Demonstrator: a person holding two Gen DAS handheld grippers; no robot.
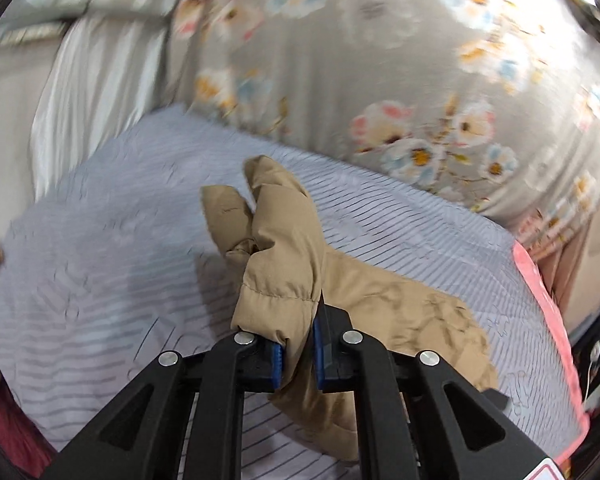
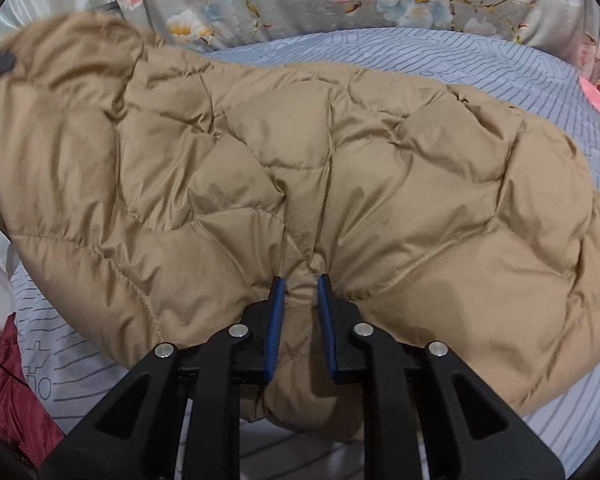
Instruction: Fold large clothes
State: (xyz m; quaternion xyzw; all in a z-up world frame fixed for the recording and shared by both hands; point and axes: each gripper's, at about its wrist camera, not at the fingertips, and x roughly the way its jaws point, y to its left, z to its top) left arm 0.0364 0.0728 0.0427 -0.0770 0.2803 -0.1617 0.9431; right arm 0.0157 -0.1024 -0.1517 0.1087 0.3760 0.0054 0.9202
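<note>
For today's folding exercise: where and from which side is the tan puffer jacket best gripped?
Grip the tan puffer jacket at its near edge, from the front, as the right gripper does: there the padding pinches thin. The left gripper similarly clamps a narrow fold.

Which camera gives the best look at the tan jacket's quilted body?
The right wrist view: the quilted body of the tan jacket fills the frame, spread on the striped sheet. The left wrist view shows only a sleeve-like end pinched in the left gripper.
</note>
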